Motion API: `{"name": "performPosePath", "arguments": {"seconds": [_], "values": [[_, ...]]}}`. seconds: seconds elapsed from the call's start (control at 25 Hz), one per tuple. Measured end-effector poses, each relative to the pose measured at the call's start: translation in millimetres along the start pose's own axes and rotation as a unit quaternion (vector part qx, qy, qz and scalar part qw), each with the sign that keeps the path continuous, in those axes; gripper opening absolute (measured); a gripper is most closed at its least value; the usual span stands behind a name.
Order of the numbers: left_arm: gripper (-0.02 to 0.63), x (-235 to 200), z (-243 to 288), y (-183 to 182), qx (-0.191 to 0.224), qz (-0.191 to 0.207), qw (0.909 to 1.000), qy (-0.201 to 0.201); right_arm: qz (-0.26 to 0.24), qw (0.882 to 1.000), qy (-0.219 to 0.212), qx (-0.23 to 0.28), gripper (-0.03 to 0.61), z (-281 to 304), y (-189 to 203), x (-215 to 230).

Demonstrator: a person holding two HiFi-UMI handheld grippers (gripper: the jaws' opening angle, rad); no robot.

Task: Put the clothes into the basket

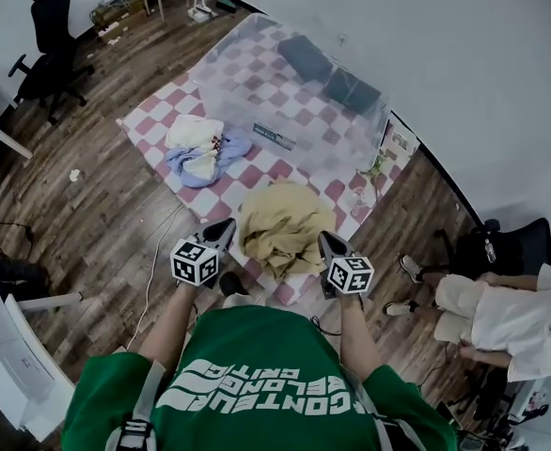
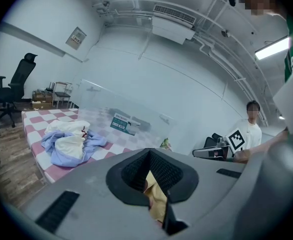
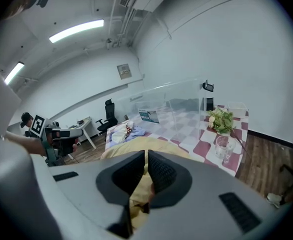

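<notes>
A yellow garment (image 1: 280, 224) hangs bunched between my two grippers above the near corner of the checked mattress (image 1: 153, 125). My left gripper (image 1: 224, 231) is shut on its left edge, and yellow cloth (image 2: 158, 199) shows between the closed jaws in the left gripper view. My right gripper (image 1: 330, 245) is shut on the right edge, with the same cloth (image 3: 131, 145) under and beyond its jaws. A clear plastic basket (image 1: 294, 92) stands at the far end of the mattress. A pile of blue and white clothes (image 1: 203, 148) lies in front of it.
A bunch of flowers (image 1: 377, 165) and a glass (image 3: 222, 146) sit at the mattress's right edge. A person in white (image 1: 501, 313) sits to the right. A black office chair (image 1: 45, 40) stands far left, and a white desk (image 1: 3, 365) near left.
</notes>
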State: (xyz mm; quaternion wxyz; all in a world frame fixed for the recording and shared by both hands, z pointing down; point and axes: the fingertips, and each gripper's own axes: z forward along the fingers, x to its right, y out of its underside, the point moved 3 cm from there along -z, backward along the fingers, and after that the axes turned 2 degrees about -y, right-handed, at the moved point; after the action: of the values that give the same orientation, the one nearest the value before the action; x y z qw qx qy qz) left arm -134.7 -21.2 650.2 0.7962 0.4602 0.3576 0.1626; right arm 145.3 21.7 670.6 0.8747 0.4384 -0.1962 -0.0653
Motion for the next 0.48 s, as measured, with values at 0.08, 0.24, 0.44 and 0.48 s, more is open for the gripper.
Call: {"name": "performPosePath", "arguments": {"seconds": [0.08, 0.24, 0.44, 0.48], "values": [[0.003, 2, 8, 7, -0.012, 0.002, 0.9999, 0.003, 0.002, 1.000, -0.002, -0.006, 0.011, 1, 5, 7], [0.011, 5, 20, 25, -0.040, -0.004, 0.9991, 0.010, -0.003, 0.999, -0.013, -0.036, 0.057, 7, 17, 21], [0.203, 8, 36, 50, -0.077, 0.002, 0.9970, 0.001, -0.028, 0.996, -0.023, -0.078, 0.225, 13, 33, 38], [0.256, 8, 40, 55, -0.083, 0.010, 0.9965, -0.004, -0.033, 0.995, -0.025, -0.086, 0.248, 15, 37, 42]]}}
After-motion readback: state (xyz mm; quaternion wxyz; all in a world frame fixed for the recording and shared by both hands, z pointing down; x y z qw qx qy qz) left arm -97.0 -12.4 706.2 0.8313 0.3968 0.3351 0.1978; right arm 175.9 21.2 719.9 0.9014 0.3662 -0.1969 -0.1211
